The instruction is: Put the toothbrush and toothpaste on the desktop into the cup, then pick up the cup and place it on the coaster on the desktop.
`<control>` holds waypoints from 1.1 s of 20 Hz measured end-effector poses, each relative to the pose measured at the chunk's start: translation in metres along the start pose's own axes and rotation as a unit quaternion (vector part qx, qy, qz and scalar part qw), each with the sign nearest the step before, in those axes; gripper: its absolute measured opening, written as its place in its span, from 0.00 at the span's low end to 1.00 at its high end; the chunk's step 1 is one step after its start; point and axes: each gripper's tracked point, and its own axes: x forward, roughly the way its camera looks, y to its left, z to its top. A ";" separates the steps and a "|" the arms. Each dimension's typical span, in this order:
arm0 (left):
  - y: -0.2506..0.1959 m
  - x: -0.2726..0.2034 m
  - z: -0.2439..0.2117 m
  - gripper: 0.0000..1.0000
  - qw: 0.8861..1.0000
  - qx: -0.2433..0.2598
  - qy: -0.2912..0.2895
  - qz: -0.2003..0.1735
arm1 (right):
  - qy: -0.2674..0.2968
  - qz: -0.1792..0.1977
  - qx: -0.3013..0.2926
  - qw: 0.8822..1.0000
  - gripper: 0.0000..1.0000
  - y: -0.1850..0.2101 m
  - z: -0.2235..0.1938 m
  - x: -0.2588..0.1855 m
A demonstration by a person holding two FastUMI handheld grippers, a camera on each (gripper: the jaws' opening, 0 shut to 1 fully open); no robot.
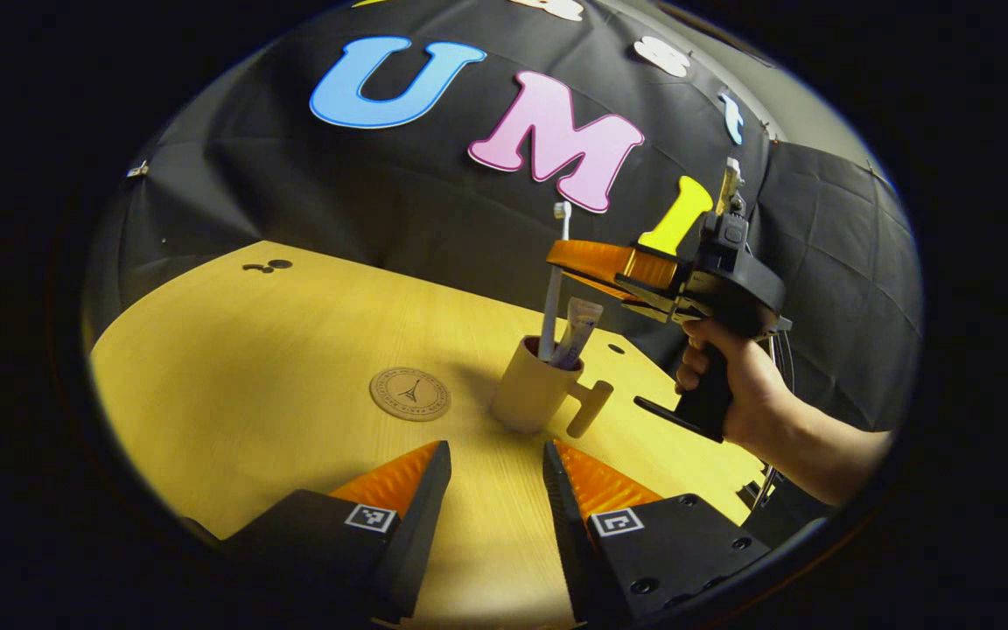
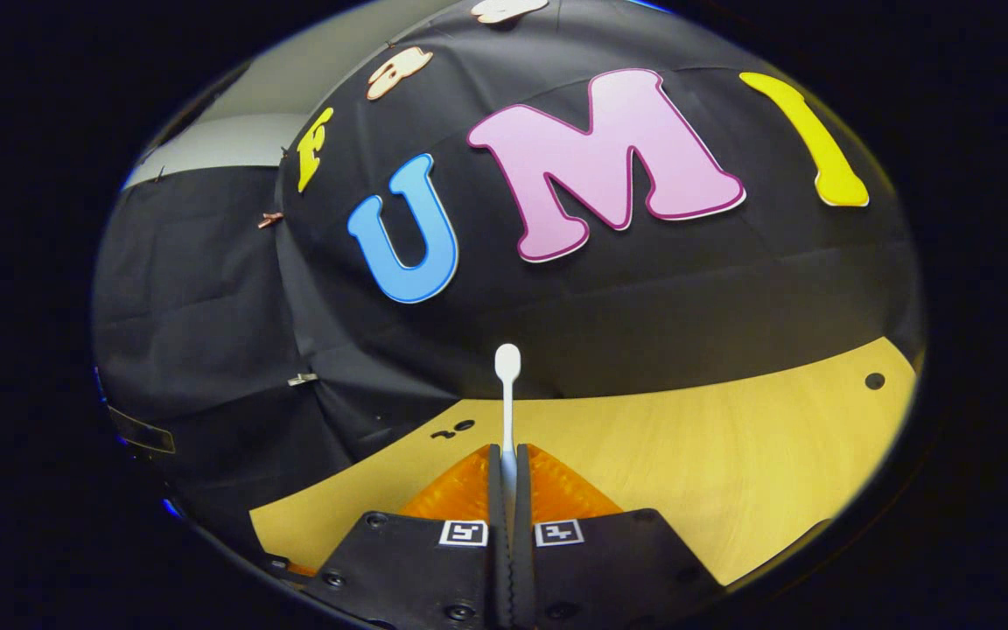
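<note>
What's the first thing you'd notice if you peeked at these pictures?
The right claw pinches a white toothbrush that stands in the tan cup in the middle of the yellow table, with the toothpaste already tucked in beside it. A round coaster waits on the table just left of the cup. The left claw hangs open in front of the cup.

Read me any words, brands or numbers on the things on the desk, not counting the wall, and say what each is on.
Coaster: lettering ringing a tower drawing, too small to read.
Toothpaste: print too blurred to read.
Left gripper and right gripper, shut on the toothbrush: square code tags, no words.
</note>
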 end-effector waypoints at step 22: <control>0.016 -0.029 0.028 0.66 0.998 0.030 -0.002 0.048 | 0.077 -0.043 -0.049 0.995 0.09 -0.011 -0.032 -0.009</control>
